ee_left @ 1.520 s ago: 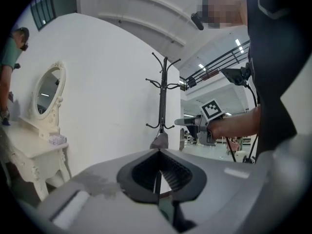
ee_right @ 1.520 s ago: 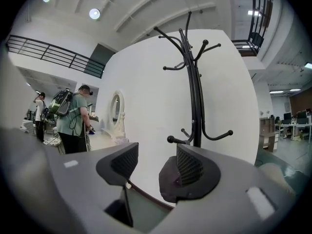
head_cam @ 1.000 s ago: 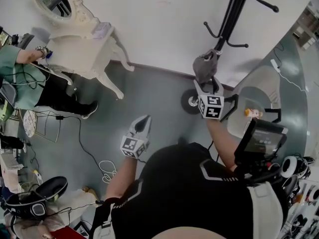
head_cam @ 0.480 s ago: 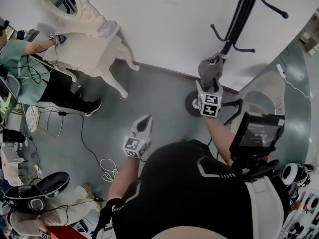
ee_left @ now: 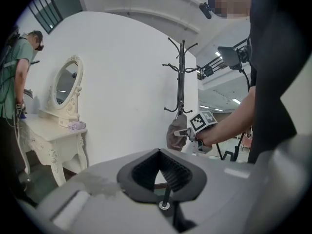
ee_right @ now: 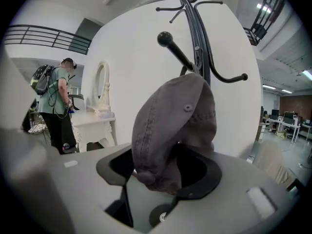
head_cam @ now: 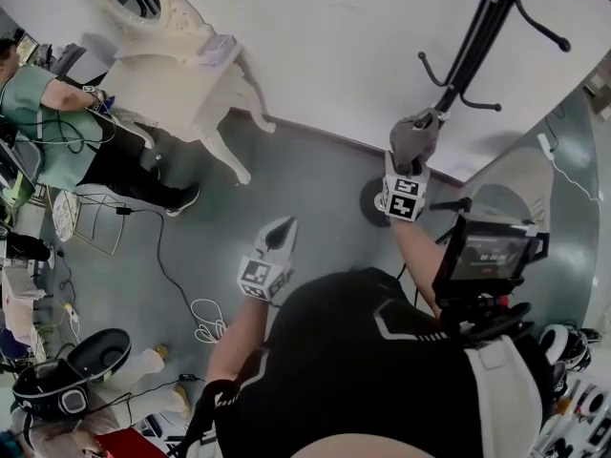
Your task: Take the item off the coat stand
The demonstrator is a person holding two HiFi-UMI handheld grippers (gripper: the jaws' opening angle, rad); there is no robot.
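A tall black metal coat stand (head_cam: 480, 41) rises against the curved white wall (head_cam: 325, 55). A soft grey fabric cap (ee_right: 175, 126) hangs from the stand among its lower hooks. The right claw (ee_right: 165, 169) is raised to it, jaws closing with the cap's lower edge between them, not yet pinched. The left claw (ee_left: 159, 155) is held lower, well apart, tips together and empty.

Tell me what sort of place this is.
Likely a large indoor studio or lab staged with home furniture: a white dressing table with an oval mirror, a black coat stand, and loose cables on the grey floor.
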